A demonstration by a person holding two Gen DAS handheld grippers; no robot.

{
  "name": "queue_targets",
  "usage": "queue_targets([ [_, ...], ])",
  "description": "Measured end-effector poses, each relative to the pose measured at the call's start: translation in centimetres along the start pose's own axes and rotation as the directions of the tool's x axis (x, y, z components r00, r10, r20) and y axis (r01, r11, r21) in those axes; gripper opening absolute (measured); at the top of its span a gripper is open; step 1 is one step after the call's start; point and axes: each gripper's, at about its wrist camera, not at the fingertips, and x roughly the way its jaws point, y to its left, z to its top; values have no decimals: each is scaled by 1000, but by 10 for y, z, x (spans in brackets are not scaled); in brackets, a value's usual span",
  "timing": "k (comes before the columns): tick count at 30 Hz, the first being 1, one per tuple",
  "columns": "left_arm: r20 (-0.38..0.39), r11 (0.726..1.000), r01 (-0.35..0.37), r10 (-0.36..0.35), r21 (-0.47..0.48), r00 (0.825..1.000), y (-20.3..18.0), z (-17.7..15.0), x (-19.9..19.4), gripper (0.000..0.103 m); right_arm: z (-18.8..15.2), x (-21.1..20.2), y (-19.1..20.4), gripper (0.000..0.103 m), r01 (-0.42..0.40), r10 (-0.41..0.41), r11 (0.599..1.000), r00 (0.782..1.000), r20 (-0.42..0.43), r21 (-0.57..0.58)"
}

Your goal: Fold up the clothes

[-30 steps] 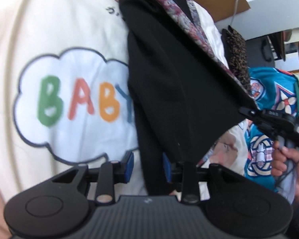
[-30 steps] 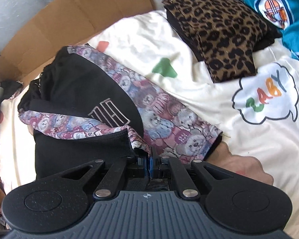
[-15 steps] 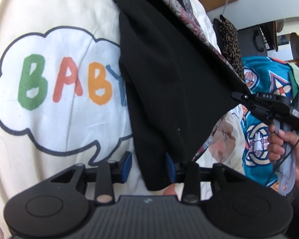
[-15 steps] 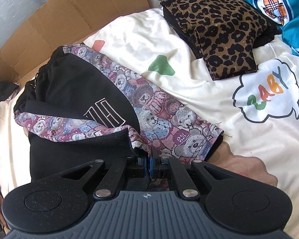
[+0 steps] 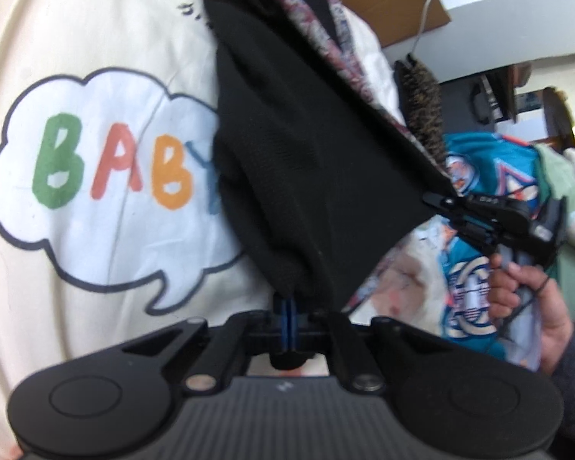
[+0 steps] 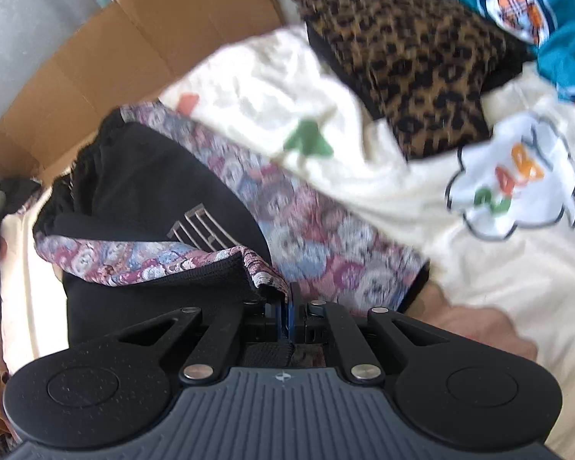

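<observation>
holding the black garment with bear-print trim [image 5: 318,176] above the cream "baby" blanket [image 5: 96,57], the left gripper [image 5: 287,306] and right gripper [image 6: 287,299] both have jaws clamped on its hem corners.

Cream sheet [image 6: 498,268] spread as the bearing surface, printed with a white cloud reading BABY [image 5: 107,176] at left of the left wrist view and a green shape [image 6: 308,140] near the top centre of the right wrist view. Lying directly on it: black garment with bear-patterned trim [image 6: 142,191] at centre left, folded leopard-print cloth [image 6: 414,57] at upper centre, teal printed garment [image 6: 536,11] in the upper right corner. Flattened cardboard [image 6: 134,50] at upper left, along the sheet's edge.
</observation>
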Motion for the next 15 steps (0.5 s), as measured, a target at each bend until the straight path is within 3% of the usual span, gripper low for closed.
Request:
queue_targets([
  [7,4,994,104,-104,-19,995,-13,8,-3,1,13,-14,-8,1,18,-18,1000,999,42,7],
  [15,-67,997,76,-77,-21,995,-16,7,30,1,11,-2,-40,1,52,-54,994,998,19,98],
])
